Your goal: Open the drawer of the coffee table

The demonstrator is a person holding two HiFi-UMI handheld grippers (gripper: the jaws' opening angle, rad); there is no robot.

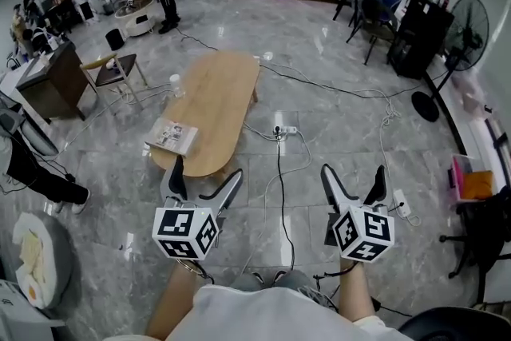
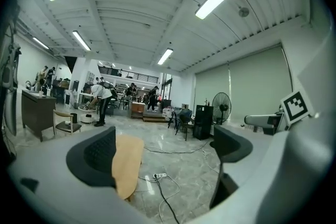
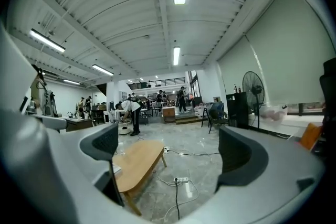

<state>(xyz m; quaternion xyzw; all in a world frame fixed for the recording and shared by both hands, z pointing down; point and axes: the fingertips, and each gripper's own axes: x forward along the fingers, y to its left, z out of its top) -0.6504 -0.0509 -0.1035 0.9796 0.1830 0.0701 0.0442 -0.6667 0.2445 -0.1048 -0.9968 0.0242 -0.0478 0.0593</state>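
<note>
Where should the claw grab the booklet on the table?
Pinch the booklet by its left edge, coming from the coffee table's left side: it lies flat, and that edge seems to overhang the rim, leaving room underneath.
</note>
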